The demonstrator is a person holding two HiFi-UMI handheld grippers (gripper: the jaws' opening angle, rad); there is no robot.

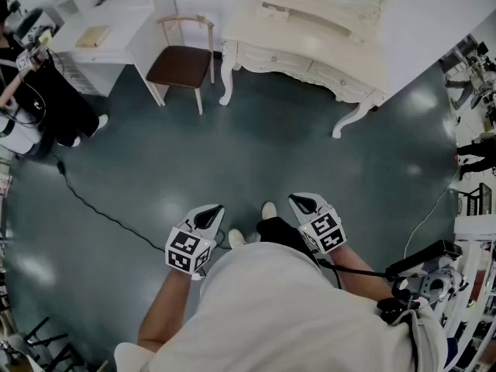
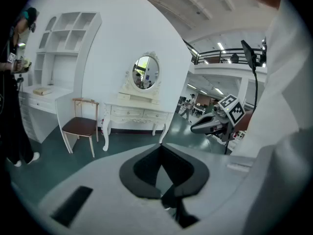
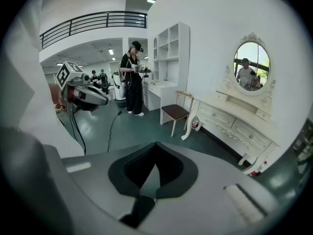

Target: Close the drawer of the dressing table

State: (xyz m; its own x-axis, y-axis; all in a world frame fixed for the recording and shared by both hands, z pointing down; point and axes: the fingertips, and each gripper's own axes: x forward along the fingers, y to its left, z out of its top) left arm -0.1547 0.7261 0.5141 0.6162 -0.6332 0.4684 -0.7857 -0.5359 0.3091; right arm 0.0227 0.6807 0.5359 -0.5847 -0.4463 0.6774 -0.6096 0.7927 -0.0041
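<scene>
Left gripper [image 2: 161, 145]: white two-jaw claw with black pads, jaws pressed together tip to tip with nothing between them; held low, just in front of the person's body.
Right gripper [image 3: 155, 146]: matching white claw, jaws likewise together and empty, near the left one.
Floor [image 1: 232, 153]: dark green and glossy; a wide stretch of it lies between both claws and the furniture.
Dressing table [image 1: 325, 49]: cream carved wood with curved legs and an oval mirror [image 2: 145, 72]; it stands against the white wall, well apart from both claws.
Drawer [image 1: 277, 10]: a small cream drawer on the raised shelf beside the mirror seems to stand out a little; the wide lower drawers look flush, though they are too small to be sure.
Chair [image 1: 182, 64]: brown seat on a pale wooden frame, just left of the table and out of the way.
Handling: probably rigid, light and easy to slide; the painted front may mark.
Where to press: best flat on the drawer front near its middle with closed tips, so it runs in straight without jamming.
</scene>
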